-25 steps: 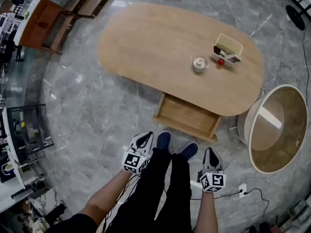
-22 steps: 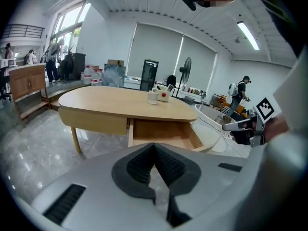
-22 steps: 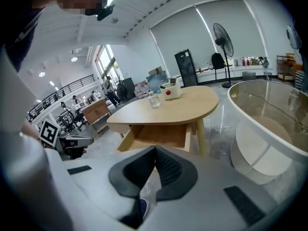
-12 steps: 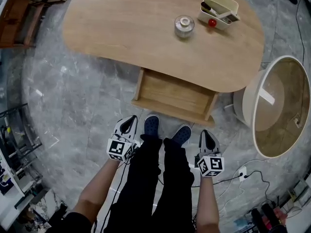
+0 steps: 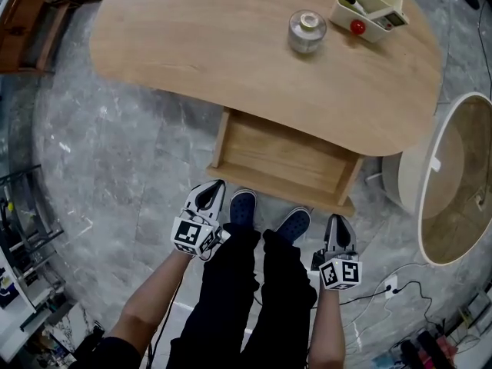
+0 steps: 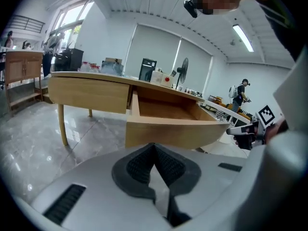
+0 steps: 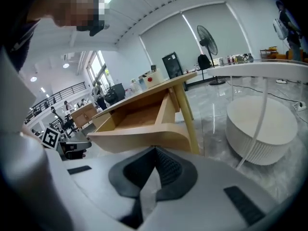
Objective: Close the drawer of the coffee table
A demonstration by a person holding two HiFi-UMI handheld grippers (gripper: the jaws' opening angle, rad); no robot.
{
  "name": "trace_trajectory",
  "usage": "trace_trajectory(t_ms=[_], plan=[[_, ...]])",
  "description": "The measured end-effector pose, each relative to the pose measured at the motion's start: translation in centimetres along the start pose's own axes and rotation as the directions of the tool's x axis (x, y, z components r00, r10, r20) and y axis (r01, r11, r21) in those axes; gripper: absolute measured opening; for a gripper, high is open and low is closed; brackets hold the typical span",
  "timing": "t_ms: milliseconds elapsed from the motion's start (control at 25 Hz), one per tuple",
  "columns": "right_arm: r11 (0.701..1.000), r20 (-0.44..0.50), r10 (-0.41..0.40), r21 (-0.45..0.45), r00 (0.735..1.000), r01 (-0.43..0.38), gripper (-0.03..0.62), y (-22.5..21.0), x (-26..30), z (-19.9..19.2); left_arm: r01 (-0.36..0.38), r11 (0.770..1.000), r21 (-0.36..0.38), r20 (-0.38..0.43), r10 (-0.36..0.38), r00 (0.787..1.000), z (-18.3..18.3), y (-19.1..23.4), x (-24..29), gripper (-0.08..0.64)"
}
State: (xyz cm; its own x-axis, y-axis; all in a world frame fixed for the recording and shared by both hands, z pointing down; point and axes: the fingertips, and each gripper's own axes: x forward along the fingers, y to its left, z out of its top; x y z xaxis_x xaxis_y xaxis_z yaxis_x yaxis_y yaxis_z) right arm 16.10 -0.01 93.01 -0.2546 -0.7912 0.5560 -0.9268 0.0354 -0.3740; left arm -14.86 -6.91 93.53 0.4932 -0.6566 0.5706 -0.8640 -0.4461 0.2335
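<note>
The oval wooden coffee table fills the top of the head view. Its drawer is pulled out toward me and holds nothing that I can see. The curved drawer front shows close ahead in the left gripper view, and the same drawer front in the right gripper view. My left gripper hangs by my left leg, just short of the drawer's left corner, jaws shut and empty. My right gripper hangs below the drawer's right corner, also shut with nothing in it.
On the table stand a small lidded glass jar and a cream tray with a red ball and small items. A round white side table stands at the right. A cable and socket lie on the grey marble floor. My feet are in front of the drawer.
The view has closed in on the table over the last second, so the drawer now lies nearer and larger. Both grippers stay low at my sides, still shut.
</note>
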Motion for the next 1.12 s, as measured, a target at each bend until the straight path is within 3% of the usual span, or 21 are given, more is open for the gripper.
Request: trace_trajectory(t_ms=[200,480,1120], plan=[[0.999,0.047,-0.031,0.039,0.998,0.029,0.026,-0.2,0.2,0.8,0.001,1.0,-0.022,0.045,0.0,0.999,1.3,0.1,0.7,0.025],[0.996,0.068,-0.051,0.073,0.996,0.046,0.026,-0.2,0.3,0.8,-0.005,1.0,-0.024,0.039,0.006,0.999,1.5,0.3,0.8,0.025],[0.998,0.09,-0.041,0.043,0.995,0.037,0.026,0.3,-0.1,3.6,-0.019,1.0,-0.023,0.064,0.02,0.998,4.4,0.0,0.4,0.025]])
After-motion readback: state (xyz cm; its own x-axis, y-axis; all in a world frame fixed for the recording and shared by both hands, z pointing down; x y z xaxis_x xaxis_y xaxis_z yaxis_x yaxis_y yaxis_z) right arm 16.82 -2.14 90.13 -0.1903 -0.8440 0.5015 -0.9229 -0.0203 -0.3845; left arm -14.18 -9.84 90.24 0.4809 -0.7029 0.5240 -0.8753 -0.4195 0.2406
